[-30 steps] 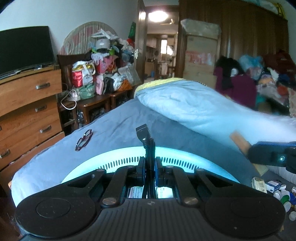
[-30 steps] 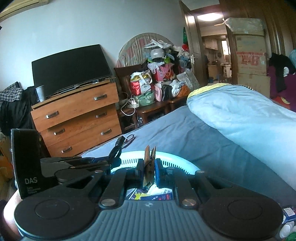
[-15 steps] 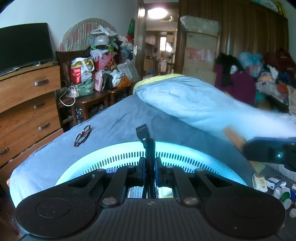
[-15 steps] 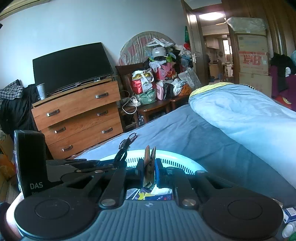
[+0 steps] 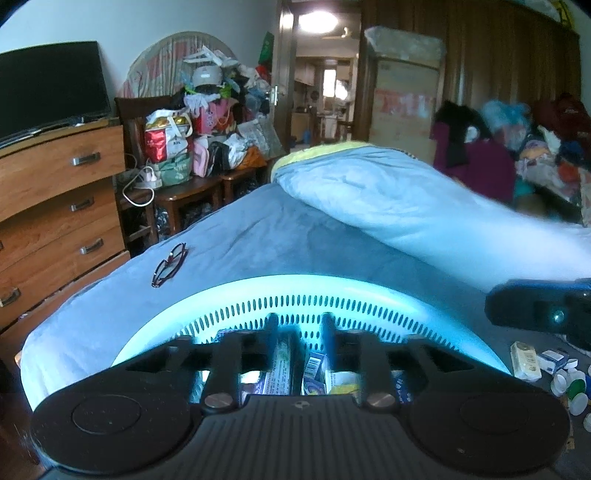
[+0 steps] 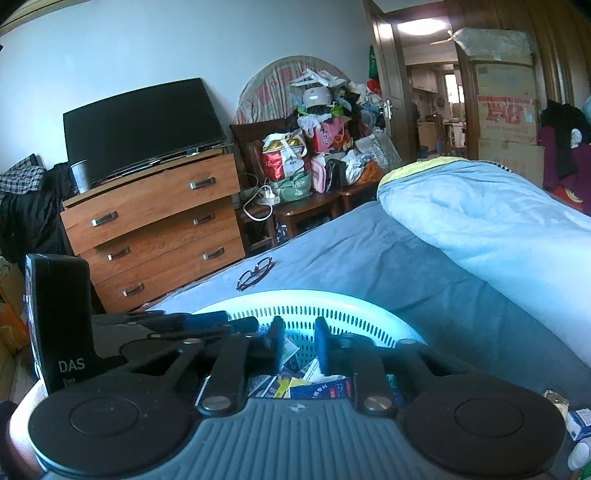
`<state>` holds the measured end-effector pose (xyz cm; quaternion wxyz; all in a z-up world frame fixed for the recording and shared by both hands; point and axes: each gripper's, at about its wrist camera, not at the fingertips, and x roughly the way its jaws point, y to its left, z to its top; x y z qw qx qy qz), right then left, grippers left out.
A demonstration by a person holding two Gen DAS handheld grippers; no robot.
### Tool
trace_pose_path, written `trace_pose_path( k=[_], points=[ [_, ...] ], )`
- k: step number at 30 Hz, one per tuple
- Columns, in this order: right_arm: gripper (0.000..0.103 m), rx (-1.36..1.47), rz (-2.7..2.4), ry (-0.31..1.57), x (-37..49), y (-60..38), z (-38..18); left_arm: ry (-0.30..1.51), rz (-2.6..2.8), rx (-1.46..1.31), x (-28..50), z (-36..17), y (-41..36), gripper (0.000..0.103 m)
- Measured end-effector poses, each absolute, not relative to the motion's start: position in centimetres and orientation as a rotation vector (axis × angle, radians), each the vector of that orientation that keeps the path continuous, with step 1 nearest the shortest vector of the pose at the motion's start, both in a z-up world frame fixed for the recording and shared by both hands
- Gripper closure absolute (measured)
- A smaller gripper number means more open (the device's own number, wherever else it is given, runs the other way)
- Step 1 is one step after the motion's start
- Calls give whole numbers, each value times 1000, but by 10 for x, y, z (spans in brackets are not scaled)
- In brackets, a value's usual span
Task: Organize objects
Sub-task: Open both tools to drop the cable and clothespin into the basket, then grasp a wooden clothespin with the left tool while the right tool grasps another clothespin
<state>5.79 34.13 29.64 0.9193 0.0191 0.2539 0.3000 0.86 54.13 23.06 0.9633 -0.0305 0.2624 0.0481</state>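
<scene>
Both tongs, left (image 5: 297, 334) and right (image 6: 299, 341), are hovering spread and empty over the round white perforated plastic basket (image 5: 314, 291), whose light small cardboard boxes (image 6: 317, 384) probably want gentle side grips.

Bedroom, daylit, pale blue-white wall (image 6: 147, 55). Wooden chest of drawers (image 6: 155, 225), three drawers with metal handles, against the wall; black flat-screen television (image 6: 140, 129) on top, grey cup (image 6: 80, 175) beside it. Dark wooden chair (image 6: 295, 192) heaped with bags and clothing, white helmet (image 6: 316, 96) on the pile. Open brown door (image 6: 384, 92) to a lit room with ceiling lamp (image 6: 421, 26). Stacked cardboard boxes (image 6: 506, 110), plastic-covered. Dark wood wardrobe (image 5: 498, 74). Bed (image 6: 369, 258) with grey-blue sheet; folded light-blue duvet (image 6: 480, 214).
</scene>
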Motion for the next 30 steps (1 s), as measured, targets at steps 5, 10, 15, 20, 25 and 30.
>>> trace_pose_path(
  k=[5,10,15,20,25,30],
  points=[
    [59,71,597,510,54,331,293,509,113,-41,6,234,539,20],
    [50,116,576,494,47,308,286,504,110,-30,4,236,530,17],
    [42,170,502,454,27,256,270,496,96,-12,3,242,515,15],
    [31,178,361,440,-15,179,232,486,48,14,2,249,488,15],
    [23,147,136,500,-62,95,162,433,-210,59,-16,250,414,15],
    [24,227,-36,619,-96,18,101,518,-548,143,-17,200,302,17]
  ],
)
